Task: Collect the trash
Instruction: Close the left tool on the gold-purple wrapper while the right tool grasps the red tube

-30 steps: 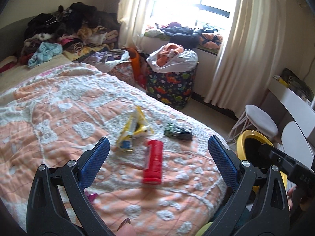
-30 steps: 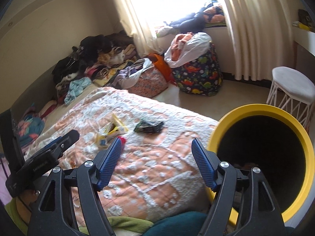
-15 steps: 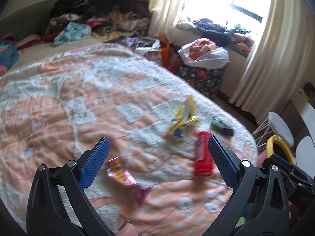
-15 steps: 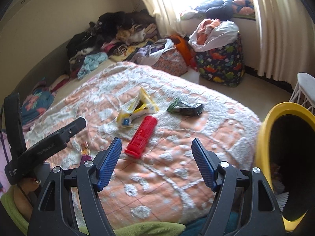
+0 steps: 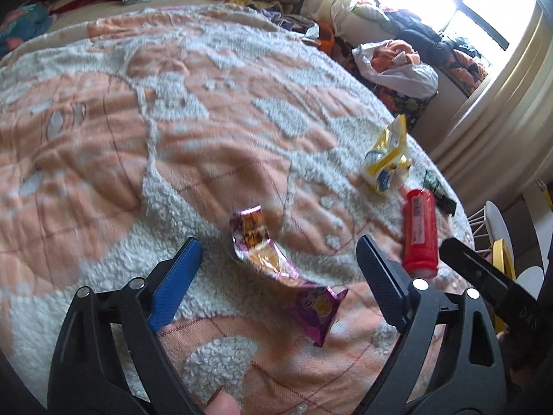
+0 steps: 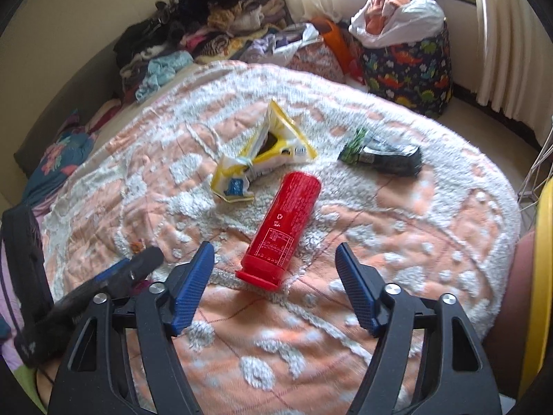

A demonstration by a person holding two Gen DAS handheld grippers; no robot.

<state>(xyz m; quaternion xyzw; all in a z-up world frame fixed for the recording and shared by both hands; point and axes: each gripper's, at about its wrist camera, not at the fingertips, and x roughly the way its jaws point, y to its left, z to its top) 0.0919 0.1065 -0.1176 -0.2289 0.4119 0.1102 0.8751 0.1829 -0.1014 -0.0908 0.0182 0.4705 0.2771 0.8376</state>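
Observation:
Trash lies on an orange and white bedspread [image 5: 145, 110]. A shiny purple and gold wrapper [image 5: 283, 269] lies between the fingers of my open left gripper [image 5: 278, 252], just ahead of it. A red tube [image 6: 281, 230] lies on its side right in front of my open right gripper [image 6: 274, 254]; it also shows in the left wrist view [image 5: 419, 230]. A torn yellow and white packet [image 6: 264, 150] and a dark green wrapper [image 6: 382, 155] lie farther back on the bed. Both grippers are empty.
A yellow-rimmed bin [image 6: 542, 283] stands off the bed's right edge. A dinosaur-print bag [image 6: 409, 65] stuffed with clothes stands by the curtains. Piles of clothes [image 6: 207, 31] lie at the bed's far end. A white stool [image 5: 496, 221] is at the right.
Both grippers have dropped closer to the bed. The left one has swung onto the purple wrapper, the right one away from the bin onto the red tube.

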